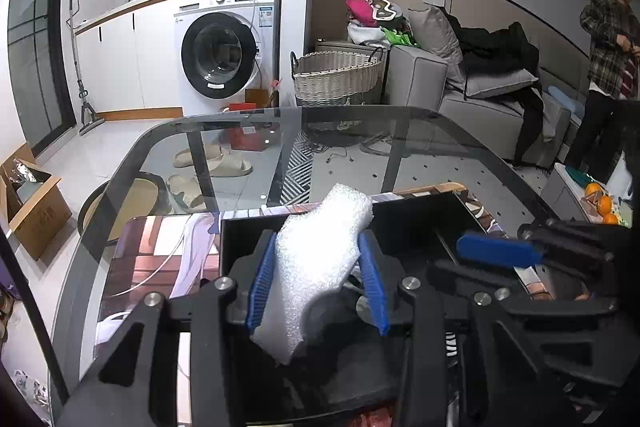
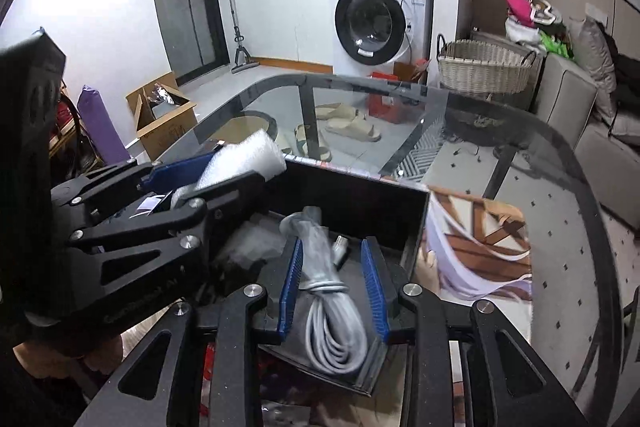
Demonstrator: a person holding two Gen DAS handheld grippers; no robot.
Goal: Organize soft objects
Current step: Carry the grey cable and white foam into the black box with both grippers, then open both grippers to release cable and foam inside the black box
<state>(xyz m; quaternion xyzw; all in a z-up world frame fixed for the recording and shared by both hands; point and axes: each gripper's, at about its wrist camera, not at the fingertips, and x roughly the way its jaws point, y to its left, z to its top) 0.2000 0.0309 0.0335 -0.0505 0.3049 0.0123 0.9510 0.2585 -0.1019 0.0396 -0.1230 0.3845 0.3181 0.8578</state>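
Observation:
My left gripper (image 1: 318, 241) is shut on a white foam piece (image 1: 320, 247) and holds it tilted over an open black box (image 1: 416, 201). The right wrist view shows that gripper (image 2: 224, 169) and the foam (image 2: 244, 159) at the box's left rim. A coiled grey cable (image 2: 332, 311) lies between the blue pads of my right gripper (image 2: 331, 245), inside the black box (image 2: 360, 195). The left pad is against the cable and a dark gap shows at the right pad. The right gripper (image 1: 500, 263) reaches into the box from the right.
The box stands on a printed mat (image 2: 480, 239) on a glass table (image 1: 440, 147). Slippers (image 1: 216, 163) lie below the glass. Beyond are a wicker basket (image 1: 336, 75), a washing machine (image 1: 224, 47), a grey sofa (image 1: 480, 95), a cardboard box (image 2: 164, 119) and a standing person (image 1: 604, 67).

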